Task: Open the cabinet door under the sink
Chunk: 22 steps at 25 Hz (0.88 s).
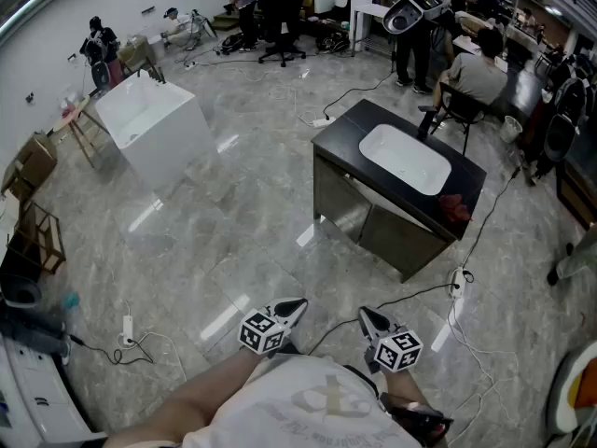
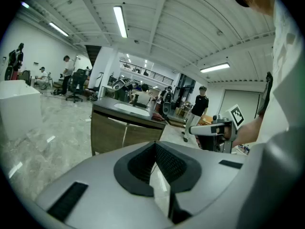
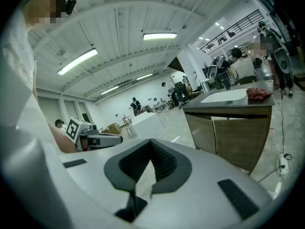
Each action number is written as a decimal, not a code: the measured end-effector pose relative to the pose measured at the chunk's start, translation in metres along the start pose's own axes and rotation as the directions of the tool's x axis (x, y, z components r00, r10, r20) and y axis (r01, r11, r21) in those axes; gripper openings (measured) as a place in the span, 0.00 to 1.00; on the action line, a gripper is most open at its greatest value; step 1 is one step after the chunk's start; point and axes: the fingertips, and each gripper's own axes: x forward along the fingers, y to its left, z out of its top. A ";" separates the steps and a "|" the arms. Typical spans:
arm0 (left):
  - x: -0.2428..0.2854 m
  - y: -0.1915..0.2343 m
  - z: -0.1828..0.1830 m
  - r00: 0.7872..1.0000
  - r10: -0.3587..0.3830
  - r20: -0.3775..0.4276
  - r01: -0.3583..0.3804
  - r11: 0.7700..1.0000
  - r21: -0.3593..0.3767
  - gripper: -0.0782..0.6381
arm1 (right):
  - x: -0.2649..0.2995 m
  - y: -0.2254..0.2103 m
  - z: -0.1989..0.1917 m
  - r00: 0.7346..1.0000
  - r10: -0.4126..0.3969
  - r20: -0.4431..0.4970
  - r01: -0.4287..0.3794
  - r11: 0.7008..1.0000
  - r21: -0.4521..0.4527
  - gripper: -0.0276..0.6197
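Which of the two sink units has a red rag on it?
The dark-topped vanity, right of centre in the head view: a red rag lies on its counter beside the basin. The all-white unit at left has none.

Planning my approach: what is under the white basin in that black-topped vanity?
Two brown wood-grain cabinet doors, side by side and both shut, sit under the white rectangular basin. Whatever is inside the cabinet is hidden behind them.

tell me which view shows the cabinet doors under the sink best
The right gripper view: the cabinet doors are largest there, both shut, seam visible. The left gripper view shows them smaller; the head view only foreshortened from above.
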 end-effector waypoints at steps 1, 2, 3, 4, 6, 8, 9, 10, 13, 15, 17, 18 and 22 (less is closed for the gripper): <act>0.001 0.000 0.001 1.000 -0.001 0.000 0.001 1.000 0.001 0.12 | 0.000 -0.001 0.001 1.000 0.000 -0.001 0.000 1.000 -0.002 0.06; 0.002 0.000 0.001 1.000 -0.001 0.000 0.001 1.000 0.003 0.12 | 0.001 -0.001 0.001 1.000 -0.001 -0.002 0.001 1.000 -0.003 0.06; 0.003 0.000 0.001 1.000 -0.002 -0.001 0.002 1.000 0.004 0.12 | 0.001 -0.003 0.002 1.000 -0.005 -0.001 0.005 1.000 -0.004 0.06; 0.004 0.000 0.001 1.000 -0.003 -0.002 0.003 1.000 0.005 0.12 | 0.001 -0.004 0.002 1.000 -0.012 0.001 0.012 1.000 -0.003 0.06; 0.006 0.001 0.001 1.000 -0.004 -0.005 0.004 1.000 0.007 0.12 | 0.001 -0.009 0.004 0.999 -0.031 0.012 0.030 1.000 0.002 0.06; 0.006 0.000 0.000 1.000 -0.004 -0.008 0.004 1.000 0.006 0.12 | 0.000 -0.012 0.006 0.999 -0.040 0.025 0.039 0.999 0.012 0.06; 0.006 0.000 -0.001 1.000 -0.003 -0.010 0.003 1.000 0.005 0.12 | 0.000 -0.012 0.006 0.999 -0.040 0.028 0.040 0.999 0.015 0.06; 0.005 0.000 -0.001 1.000 -0.001 -0.012 0.002 1.000 0.006 0.12 | 0.000 -0.012 0.006 0.999 -0.040 0.028 0.040 0.999 0.018 0.06; 0.004 0.003 0.003 1.000 0.009 -0.014 -0.009 1.000 0.014 0.12 | 0.003 -0.015 0.008 0.999 -0.038 0.025 0.038 0.999 0.023 0.06; 0.002 0.008 0.007 1.000 0.018 -0.015 -0.018 1.000 0.018 0.12 | 0.008 -0.015 0.009 0.999 -0.036 0.018 0.035 0.999 0.025 0.06; -0.001 0.013 0.007 1.000 0.023 -0.020 -0.023 1.000 0.012 0.12 | 0.014 -0.013 0.008 0.999 -0.032 0.008 0.032 0.999 0.030 0.06; -0.003 0.016 0.005 0.999 0.025 -0.024 -0.025 1.000 0.007 0.12 | 0.018 -0.013 0.007 0.999 -0.032 0.003 0.032 0.999 0.034 0.06; 0.000 0.040 0.003 0.999 0.034 -0.033 -0.034 0.999 -0.010 0.12 | 0.042 -0.021 0.008 0.999 -0.038 -0.014 0.039 0.999 0.039 0.06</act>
